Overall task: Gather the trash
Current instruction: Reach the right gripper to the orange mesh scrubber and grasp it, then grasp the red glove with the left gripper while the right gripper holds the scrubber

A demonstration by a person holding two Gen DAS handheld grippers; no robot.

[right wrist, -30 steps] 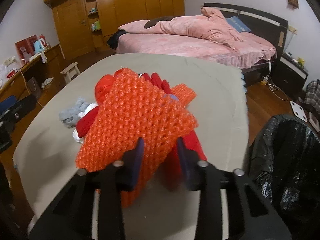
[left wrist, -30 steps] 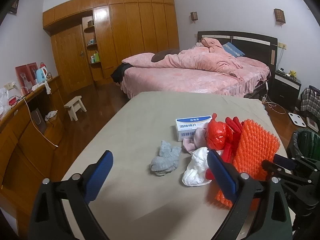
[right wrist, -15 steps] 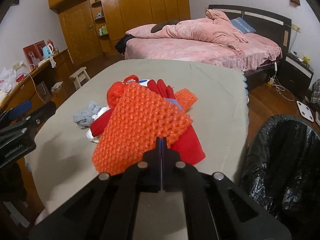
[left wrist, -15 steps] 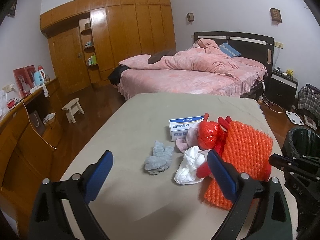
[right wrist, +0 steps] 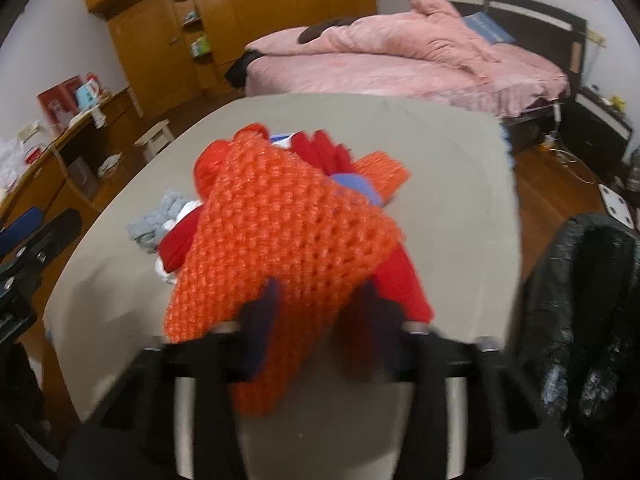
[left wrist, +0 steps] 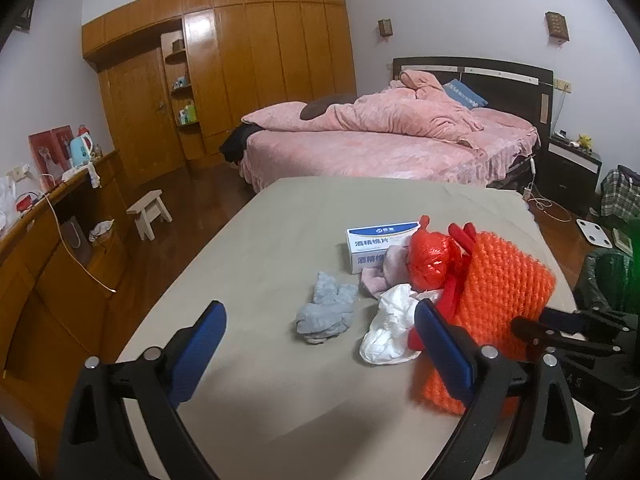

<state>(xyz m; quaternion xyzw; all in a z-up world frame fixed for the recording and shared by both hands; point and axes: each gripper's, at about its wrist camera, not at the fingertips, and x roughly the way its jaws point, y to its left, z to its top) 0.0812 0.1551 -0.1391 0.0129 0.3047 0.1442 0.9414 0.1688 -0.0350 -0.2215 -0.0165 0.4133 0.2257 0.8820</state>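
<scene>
Half a second back, shut tight short of the orange mesh; now right tool opening, blurred, mesh corner between its jaws.

Left wrist view: left tool released, gaping wide, hovering over near edge of worktop. Orange mesh by right edge, touching red bag, white wad, grey rag; white box behind.

Right wrist view: orange mesh heaped mid-worktop, black-lined bin beyond right edge.

The right claw, jaws opening, straddles the orange mesh on the table.
</scene>
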